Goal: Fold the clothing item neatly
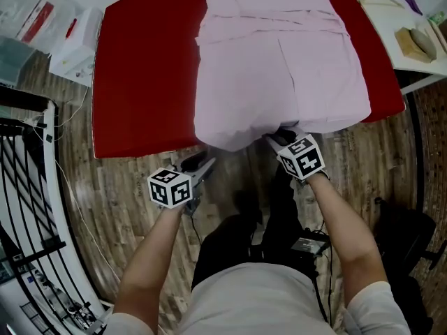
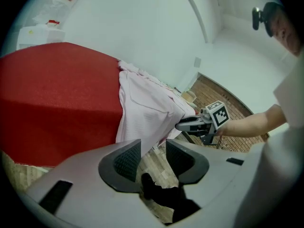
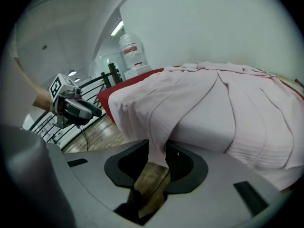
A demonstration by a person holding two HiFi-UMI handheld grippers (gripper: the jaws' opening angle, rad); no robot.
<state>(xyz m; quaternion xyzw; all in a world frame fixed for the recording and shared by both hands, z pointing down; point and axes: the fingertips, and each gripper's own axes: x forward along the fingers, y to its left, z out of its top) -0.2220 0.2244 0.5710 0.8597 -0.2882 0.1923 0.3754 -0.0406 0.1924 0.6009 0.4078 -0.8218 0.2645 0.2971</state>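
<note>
Lying on one red table [image 1: 147, 68] in the head view is one pink garment [image 1: 279, 61]. Its long axis runs straight away from the person, and its near end droops over the table's near edge. Two grippers show below it, each with one marker cube. The left gripper [image 1: 206, 165] hangs over the wood floor [image 1: 126, 180], just beside the drooping end and apart from it. The right gripper [image 1: 274, 139] has its tips at that drooping end.

The left gripper view shows the left gripper [image 2: 153, 148] released, its jaws about half apart with no cloth between them; only floor and one dark shoe [image 2: 152, 186] show through the gap. Ahead, the garment [image 2: 147, 113] spills off the table [image 2: 57, 94] corner, its length running back along the tabletop. The right gripper [image 2: 183, 125] points at the hanging cloth from the other side.

In the right gripper view the right gripper [image 3: 159, 148] is also about half open. One hanging fold of the garment [image 3: 213, 103] dips between its jaws and lies against the right-hand pad, but the jaws are not clamped on it. The garment stretches away across the table [image 3: 111, 96]. The left gripper [image 3: 95, 112] shows at the left, clear of the cloth, and one bottle [image 3: 130, 51] stands beyond the table.
</note>
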